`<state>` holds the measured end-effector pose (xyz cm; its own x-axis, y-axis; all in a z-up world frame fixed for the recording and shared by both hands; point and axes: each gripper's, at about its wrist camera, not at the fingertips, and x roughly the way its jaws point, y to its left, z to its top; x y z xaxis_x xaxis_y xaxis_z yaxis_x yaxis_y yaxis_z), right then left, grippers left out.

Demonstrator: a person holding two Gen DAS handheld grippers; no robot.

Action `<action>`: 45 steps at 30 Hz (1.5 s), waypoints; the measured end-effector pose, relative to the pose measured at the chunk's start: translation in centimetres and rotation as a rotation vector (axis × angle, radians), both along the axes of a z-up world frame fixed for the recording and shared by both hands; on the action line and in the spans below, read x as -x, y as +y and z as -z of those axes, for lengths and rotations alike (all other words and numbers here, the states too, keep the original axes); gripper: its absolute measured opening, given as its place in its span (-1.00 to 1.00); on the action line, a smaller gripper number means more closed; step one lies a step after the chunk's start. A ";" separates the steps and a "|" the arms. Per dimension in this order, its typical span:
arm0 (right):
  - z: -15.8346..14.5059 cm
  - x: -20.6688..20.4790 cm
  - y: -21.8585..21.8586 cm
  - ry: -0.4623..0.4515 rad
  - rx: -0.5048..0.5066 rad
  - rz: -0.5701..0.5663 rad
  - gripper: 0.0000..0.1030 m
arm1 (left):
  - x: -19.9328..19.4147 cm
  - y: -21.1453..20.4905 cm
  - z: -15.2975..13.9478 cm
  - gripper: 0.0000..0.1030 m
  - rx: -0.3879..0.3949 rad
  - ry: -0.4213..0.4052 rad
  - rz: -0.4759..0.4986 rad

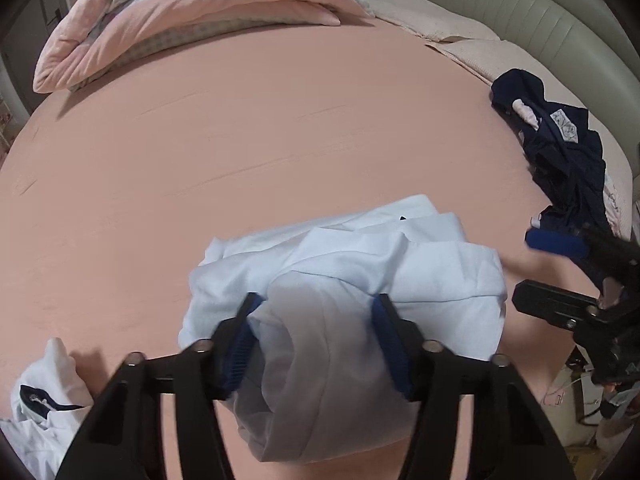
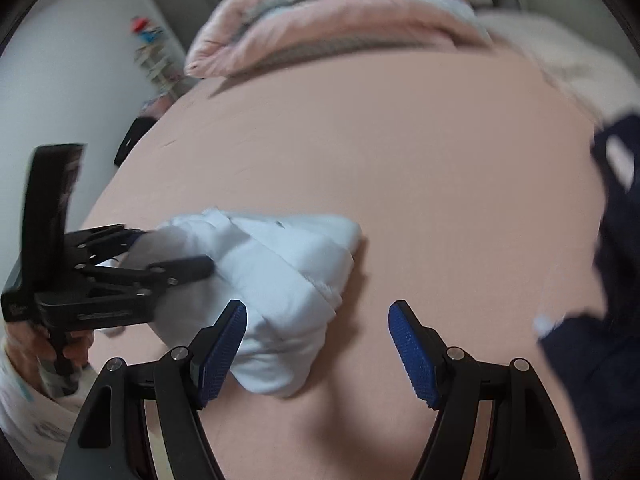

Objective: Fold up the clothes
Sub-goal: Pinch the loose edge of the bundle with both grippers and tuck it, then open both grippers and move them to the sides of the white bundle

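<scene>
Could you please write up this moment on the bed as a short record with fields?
surface: pink bed sheet
item in work: folded white garment, bundled on the sheet
left tool: pads closed on the bundle's near end
right tool: open, nothing between its pads, beside the bundle
waiting: dark navy garment, crumpled at the right edge; another white garment at the lower left
background: pink quilt, folded at the far end
</scene>
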<state>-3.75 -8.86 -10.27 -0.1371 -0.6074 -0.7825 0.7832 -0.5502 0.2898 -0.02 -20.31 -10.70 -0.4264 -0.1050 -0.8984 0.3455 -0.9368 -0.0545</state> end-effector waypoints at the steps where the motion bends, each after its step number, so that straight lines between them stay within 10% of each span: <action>1: -0.1 -0.3 -0.4 0.025 -0.009 -0.026 0.42 | -0.1 0.0 0.1 -0.16 -0.003 0.002 -0.002; 6: 0.4 -1.7 -3.1 0.132 -0.100 -0.167 0.35 | -0.9 0.2 0.3 -0.24 -0.006 0.025 -0.013; 9: 0.8 -1.9 -4.3 0.147 -0.126 -0.202 -0.53 | -1.3 0.3 0.7 -0.28 0.000 0.044 -0.033; 11: 0.8 -1.8 -4.5 0.100 -0.112 -0.220 -0.70 | -1.6 -0.2 0.8 -0.28 -0.006 0.056 -0.077; 23: -1.6 -1.7 -5.9 0.234 -0.134 -0.210 -0.81 | -4.9 -1.3 0.7 -0.35 -0.052 0.100 -0.208; 26: -1.5 -1.3 -7.3 0.326 -0.207 -0.189 -0.81 | -5.4 -1.5 1.0 -0.35 -0.081 0.109 -0.232; 34: -1.5 1.2 -3.6 0.025 -0.026 -0.074 -0.76 | -4.9 -2.4 0.5 -0.27 -0.151 0.168 -0.277; 38: -0.4 2.3 -1.9 -0.060 0.000 0.008 0.34 | -5.7 -4.1 0.0 0.36 -0.258 0.249 -0.358; 39: 0.1 2.5 -1.3 -0.088 0.019 0.031 0.36 | -5.8 -4.4 0.0 0.62 -0.268 0.254 -0.377; 45: 3.3 3.2 0.1 -0.281 0.065 0.103 0.36 | -5.5 -4.1 -0.1 0.66 -0.277 0.263 -0.376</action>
<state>-6.93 -8.77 -13.56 0.0160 -0.6520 -0.7581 0.6083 -0.5954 0.5249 5.52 -24.43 -10.60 -0.6197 -0.0682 -0.7819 0.5956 -0.6897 -0.4119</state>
